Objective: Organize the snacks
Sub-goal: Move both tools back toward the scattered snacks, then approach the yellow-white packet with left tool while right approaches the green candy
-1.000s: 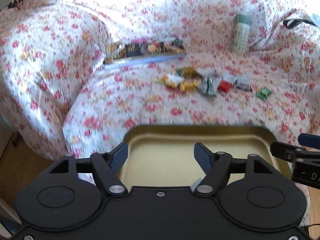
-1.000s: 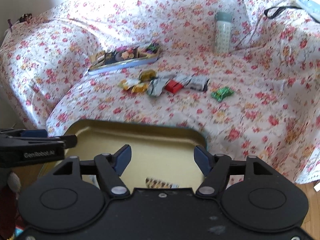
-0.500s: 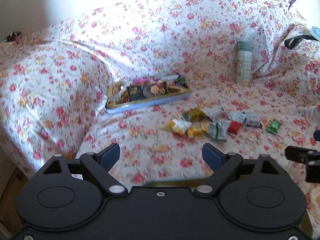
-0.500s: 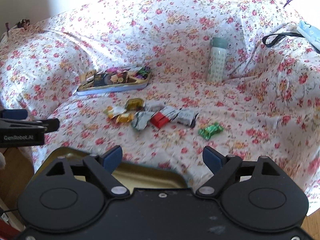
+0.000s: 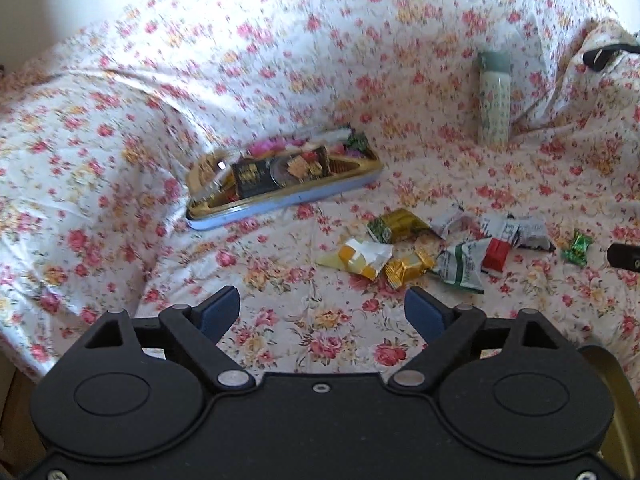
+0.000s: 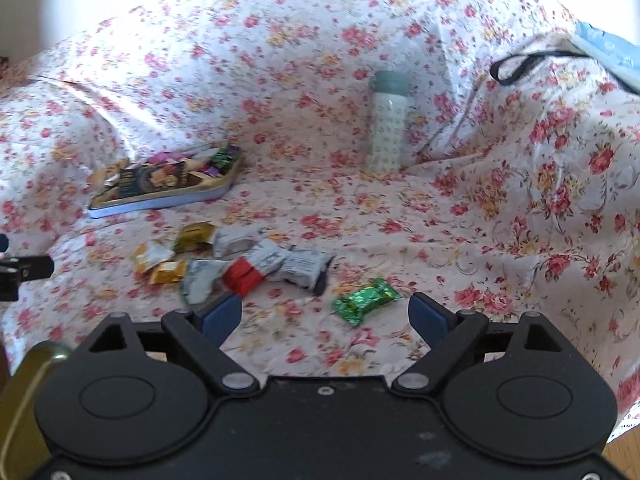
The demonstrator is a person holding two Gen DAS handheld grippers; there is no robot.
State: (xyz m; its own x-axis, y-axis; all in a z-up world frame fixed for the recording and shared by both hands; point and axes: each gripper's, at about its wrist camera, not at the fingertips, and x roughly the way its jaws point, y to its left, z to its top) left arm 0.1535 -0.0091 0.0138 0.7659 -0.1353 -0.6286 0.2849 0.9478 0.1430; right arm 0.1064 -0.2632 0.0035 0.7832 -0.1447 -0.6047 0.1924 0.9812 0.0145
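Note:
Several wrapped snacks lie loose on the floral sofa seat: a yellow packet (image 5: 360, 258), a gold one (image 5: 406, 270), a red one (image 5: 496, 256) (image 6: 242, 274), and a green candy (image 5: 576, 248) (image 6: 366, 300). A blue tin (image 5: 288, 200) (image 6: 160, 200) filled with snacks sits at the back left. My left gripper (image 5: 322, 312) is open and empty above the seat's front. My right gripper (image 6: 326, 314) is open and empty, just short of the green candy. A gold tin lid's edge shows low in both views (image 5: 612, 384) (image 6: 28, 384).
A pale green bottle (image 5: 494, 102) (image 6: 386, 120) stands upright against the sofa back. A black strap (image 6: 520, 66) and a light blue item (image 6: 608, 56) lie on the right armrest. The left armrest (image 5: 60, 160) rises beside the blue tin.
Both grippers rose and moved forward over the sofa. The gold tin lid that filled the lower view has dropped to the frame edges. Both jaws have opened wider.

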